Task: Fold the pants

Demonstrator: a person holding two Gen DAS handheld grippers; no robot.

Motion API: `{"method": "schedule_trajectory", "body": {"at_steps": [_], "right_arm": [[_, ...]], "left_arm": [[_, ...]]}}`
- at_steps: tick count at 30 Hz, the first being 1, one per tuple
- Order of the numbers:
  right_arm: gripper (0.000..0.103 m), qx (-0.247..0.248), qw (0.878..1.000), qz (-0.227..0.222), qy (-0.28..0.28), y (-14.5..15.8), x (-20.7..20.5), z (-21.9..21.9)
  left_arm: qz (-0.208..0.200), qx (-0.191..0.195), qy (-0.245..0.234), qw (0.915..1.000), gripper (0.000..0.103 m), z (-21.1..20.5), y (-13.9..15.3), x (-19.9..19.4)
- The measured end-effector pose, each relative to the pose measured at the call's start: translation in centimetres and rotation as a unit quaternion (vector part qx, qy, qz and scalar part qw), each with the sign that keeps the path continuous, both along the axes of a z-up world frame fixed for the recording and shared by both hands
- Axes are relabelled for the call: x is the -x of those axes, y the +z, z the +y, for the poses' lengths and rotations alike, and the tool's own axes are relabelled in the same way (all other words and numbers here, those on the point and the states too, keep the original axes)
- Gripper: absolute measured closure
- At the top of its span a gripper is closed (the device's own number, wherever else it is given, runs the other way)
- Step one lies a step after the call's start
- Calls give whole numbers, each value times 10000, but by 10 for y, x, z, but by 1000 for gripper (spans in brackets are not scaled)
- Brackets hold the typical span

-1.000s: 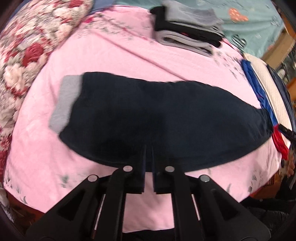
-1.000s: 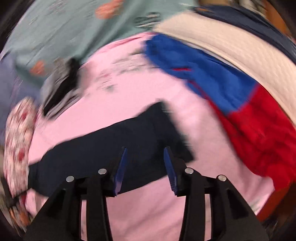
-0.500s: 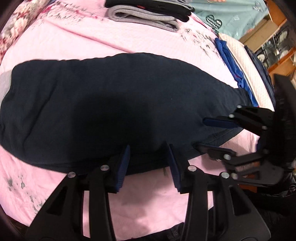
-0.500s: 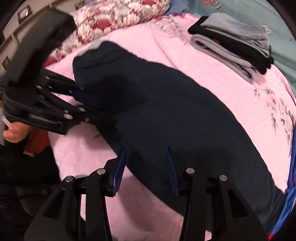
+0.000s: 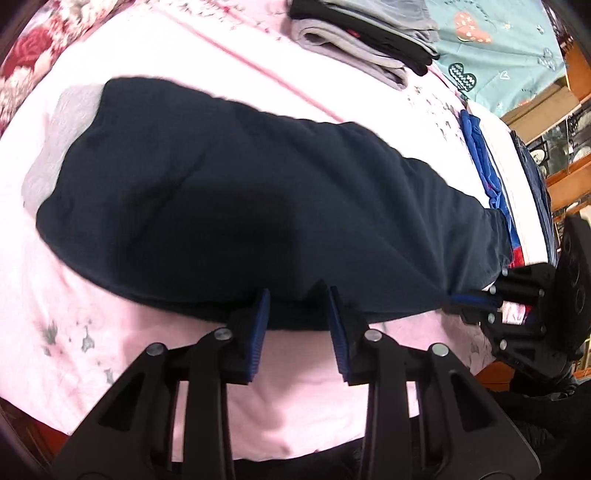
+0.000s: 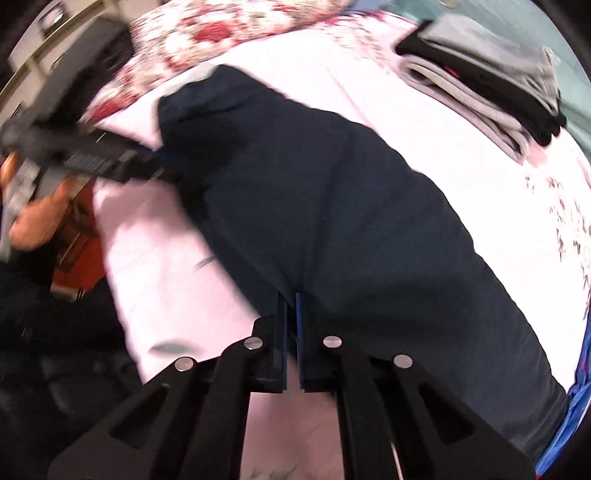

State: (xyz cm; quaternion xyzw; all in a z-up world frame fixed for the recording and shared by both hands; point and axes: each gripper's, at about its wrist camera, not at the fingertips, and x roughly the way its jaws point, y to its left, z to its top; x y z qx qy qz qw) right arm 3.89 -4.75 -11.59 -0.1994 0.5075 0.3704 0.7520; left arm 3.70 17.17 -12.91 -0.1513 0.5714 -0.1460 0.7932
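Dark navy pants (image 5: 236, 206) with a grey waistband (image 5: 59, 140) lie flat across the pink bedsheet (image 5: 74, 317), waistband at the left. My left gripper (image 5: 297, 295) is open, its blue pads straddling the pants' near edge around the middle. My right gripper (image 6: 290, 299) is shut on the near edge of the pants (image 6: 351, 221). In the left wrist view the right gripper (image 5: 476, 297) pinches the hem end at the far right. In the right wrist view the left gripper (image 6: 162, 166) reaches in at the waist end.
A stack of folded grey and black clothes (image 5: 369, 37) sits at the back of the bed. Blue and red garments (image 5: 487, 173) lie at the right end. A floral quilt (image 6: 229, 26) lies beyond the waistband. The bed's front edge is just below both grippers.
My right gripper has closed on the pants' near edge by the hem. My left gripper stays open and has shifted along the near edge.
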Motion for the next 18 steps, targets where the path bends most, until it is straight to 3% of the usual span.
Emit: {"method": "schedule_trajectory", "body": {"at_steps": [3, 6, 8, 13, 18], "right_arm": [[99, 128, 9999, 92, 47, -10, 9, -1], [95, 140, 9999, 75, -1, -15, 9, 2], [62, 143, 9998, 131, 10, -6, 10, 1], [61, -582, 9970, -144, -485, 47, -29, -4], [61, -754, 9908, 3, -1122, 40, -111, 19]], "left_arm": [[36, 87, 91, 9999, 77, 5, -1, -1], [-151, -339, 107, 9993, 76, -3, 13, 1], [-377, -364, 35, 9986, 70, -10, 28, -1], [-676, -276, -136, 9972, 67, -40, 44, -31], [-149, -379, -286, 9988, 70, -59, 5, -56]]}}
